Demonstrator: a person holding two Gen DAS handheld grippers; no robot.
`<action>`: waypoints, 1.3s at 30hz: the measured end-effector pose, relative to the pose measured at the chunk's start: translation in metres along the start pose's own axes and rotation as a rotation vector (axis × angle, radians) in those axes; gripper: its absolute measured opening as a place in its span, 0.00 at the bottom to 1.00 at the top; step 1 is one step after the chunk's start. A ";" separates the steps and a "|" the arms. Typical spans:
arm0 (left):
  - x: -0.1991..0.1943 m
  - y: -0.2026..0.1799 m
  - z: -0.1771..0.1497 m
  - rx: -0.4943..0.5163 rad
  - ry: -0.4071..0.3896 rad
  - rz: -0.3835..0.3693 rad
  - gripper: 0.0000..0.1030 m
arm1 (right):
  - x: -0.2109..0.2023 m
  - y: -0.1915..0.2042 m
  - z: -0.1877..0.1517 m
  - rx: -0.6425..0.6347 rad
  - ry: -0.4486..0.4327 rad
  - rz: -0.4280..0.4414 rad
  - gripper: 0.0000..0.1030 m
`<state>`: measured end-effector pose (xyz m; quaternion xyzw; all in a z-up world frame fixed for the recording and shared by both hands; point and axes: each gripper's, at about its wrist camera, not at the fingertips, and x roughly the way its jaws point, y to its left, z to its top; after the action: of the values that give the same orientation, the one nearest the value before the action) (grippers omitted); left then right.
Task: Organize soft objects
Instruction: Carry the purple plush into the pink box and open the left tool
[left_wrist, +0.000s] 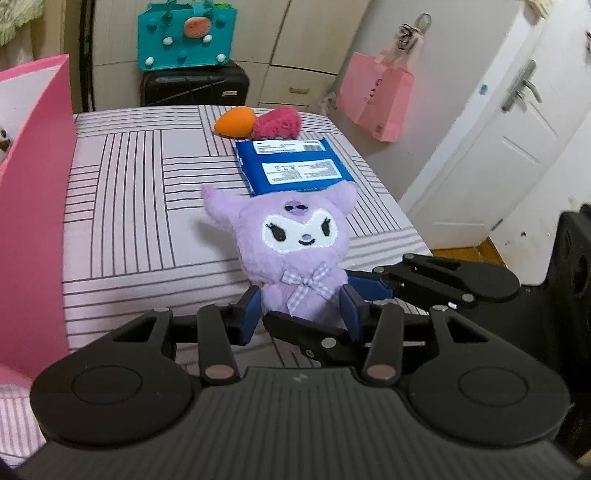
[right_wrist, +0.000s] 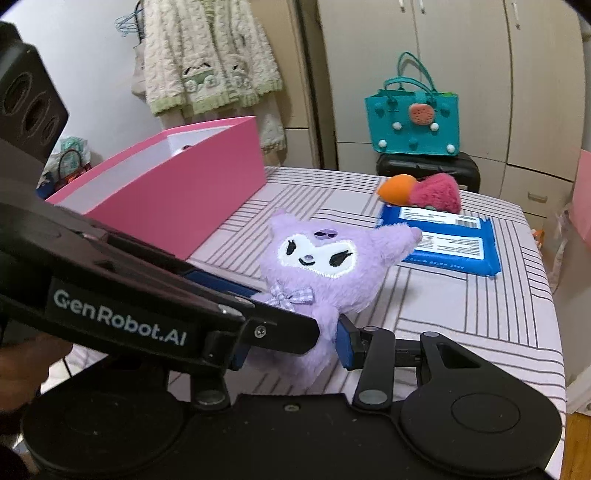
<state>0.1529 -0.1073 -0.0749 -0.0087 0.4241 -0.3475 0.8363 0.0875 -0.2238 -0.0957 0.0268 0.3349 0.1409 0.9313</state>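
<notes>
A purple plush doll (left_wrist: 295, 243) with a white face and checked bow is upright over the striped bed (left_wrist: 147, 206). My left gripper (left_wrist: 301, 314) is shut on its lower body, blue pads on both sides. My right gripper (right_wrist: 291, 347) also holds the doll (right_wrist: 325, 266) low down; its left finger is hidden behind the left gripper's arm. It crosses under the left one in the left wrist view (left_wrist: 369, 291). A pink open box (right_wrist: 173, 206) stands left of the doll, also at the left edge (left_wrist: 33, 206).
A blue wipes pack (left_wrist: 295, 166) lies behind the doll, with an orange carrot plush (left_wrist: 234, 122) and a red strawberry plush (left_wrist: 277, 123) beyond it. A teal bag (left_wrist: 186, 35) sits on a black suitcase (left_wrist: 194, 86). White door (left_wrist: 498, 122) at right.
</notes>
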 end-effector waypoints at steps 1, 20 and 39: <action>-0.006 -0.001 -0.003 0.023 -0.007 -0.004 0.42 | -0.003 0.004 0.000 -0.008 0.003 0.005 0.49; -0.097 0.019 -0.033 0.037 0.011 -0.050 0.41 | -0.050 0.080 0.002 -0.192 0.026 0.124 0.49; -0.178 0.067 -0.019 -0.010 -0.126 0.056 0.41 | -0.050 0.147 0.062 -0.357 -0.064 0.236 0.49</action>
<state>0.1065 0.0537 0.0174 -0.0229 0.3726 -0.3208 0.8705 0.0537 -0.0940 0.0048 -0.0951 0.2693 0.3050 0.9085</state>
